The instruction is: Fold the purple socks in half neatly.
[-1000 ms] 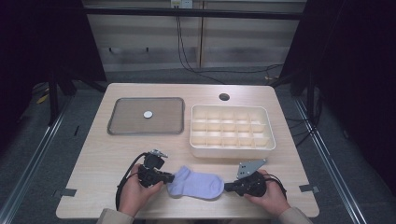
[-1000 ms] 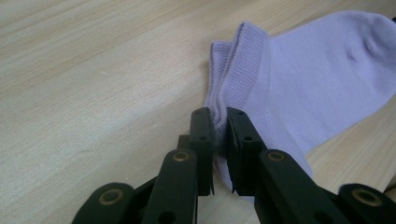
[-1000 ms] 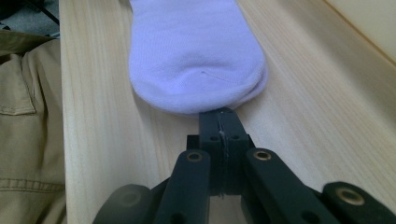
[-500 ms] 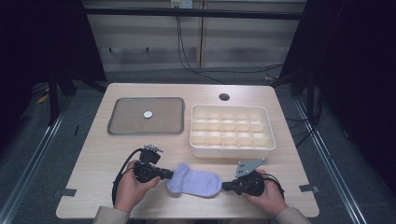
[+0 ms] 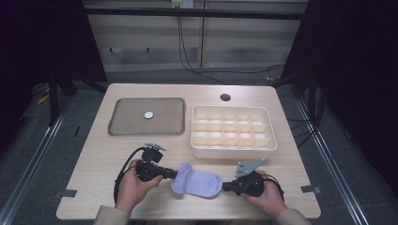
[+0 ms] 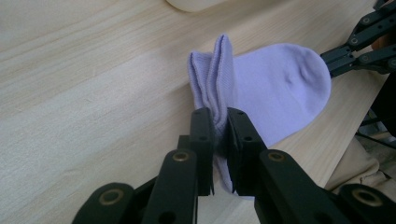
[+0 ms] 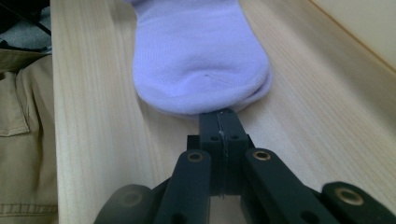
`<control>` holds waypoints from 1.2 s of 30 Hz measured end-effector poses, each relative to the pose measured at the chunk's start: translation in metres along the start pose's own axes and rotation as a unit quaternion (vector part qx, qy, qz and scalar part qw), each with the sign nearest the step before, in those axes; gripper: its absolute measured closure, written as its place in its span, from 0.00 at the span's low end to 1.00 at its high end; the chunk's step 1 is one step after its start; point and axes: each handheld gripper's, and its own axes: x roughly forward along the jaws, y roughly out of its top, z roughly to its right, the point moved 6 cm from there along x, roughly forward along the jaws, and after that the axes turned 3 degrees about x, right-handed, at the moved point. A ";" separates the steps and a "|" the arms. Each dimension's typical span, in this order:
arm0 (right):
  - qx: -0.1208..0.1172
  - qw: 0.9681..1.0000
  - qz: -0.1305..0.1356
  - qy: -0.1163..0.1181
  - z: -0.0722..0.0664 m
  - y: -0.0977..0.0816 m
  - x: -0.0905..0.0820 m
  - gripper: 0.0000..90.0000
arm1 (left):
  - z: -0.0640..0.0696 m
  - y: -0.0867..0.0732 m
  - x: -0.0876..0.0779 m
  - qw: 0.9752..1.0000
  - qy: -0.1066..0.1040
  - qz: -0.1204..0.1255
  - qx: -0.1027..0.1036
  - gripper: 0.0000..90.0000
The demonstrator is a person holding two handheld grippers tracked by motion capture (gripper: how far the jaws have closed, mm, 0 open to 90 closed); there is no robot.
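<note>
You have the sock (image 5: pixel 197 180) pinched at both ends, near the table's (image 5: pixel 94 159) front edge, around 6 o'clock of the table. Your left gripper (image 6: pixel 219 126) is clamped on the cuff end, its jaws narrow with a bunched fold of fabric between them. Your right gripper (image 7: pixel 219 122) has its jaws pressed together at the toe end; they look to catch only the very edge of the toe, so treat that hold as thin.

In the high view the left gripper (image 5: pixel 170 174) sits at 9 o'clock of the sock and the right gripper (image 5: pixel 226 186) at 3 o'clock, with the sock stretched flat between them on the wood. The bin (image 5: pixel 233 132) stands at about 1 o'clock of the sock, the tray (image 5: pixel 122 126) at 11 o'clock, with a small white disc (image 5: pixel 149 115) on it.

This reads as the step of spreading or folding the sock, both ends secured and nothing lifted yet. If you fold next, lift one end and carry it over to the other while the second gripper pins its end down. Keep the pull gentle, since the toe could slip out of the right jaws.
</note>
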 end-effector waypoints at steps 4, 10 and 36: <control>-0.001 1.000 0.001 -0.001 0.000 0.000 0.000 1.00 | 0.004 0.003 0.001 1.000 -0.004 0.005 -0.003 0.91; 0.001 1.000 0.003 -0.003 0.000 0.001 0.001 1.00 | 0.006 0.005 0.000 1.000 -0.008 0.000 0.004 0.91; -0.004 1.000 0.000 -0.008 -0.003 0.006 0.006 1.00 | 0.019 0.015 -0.002 1.000 -0.004 -0.010 0.022 0.91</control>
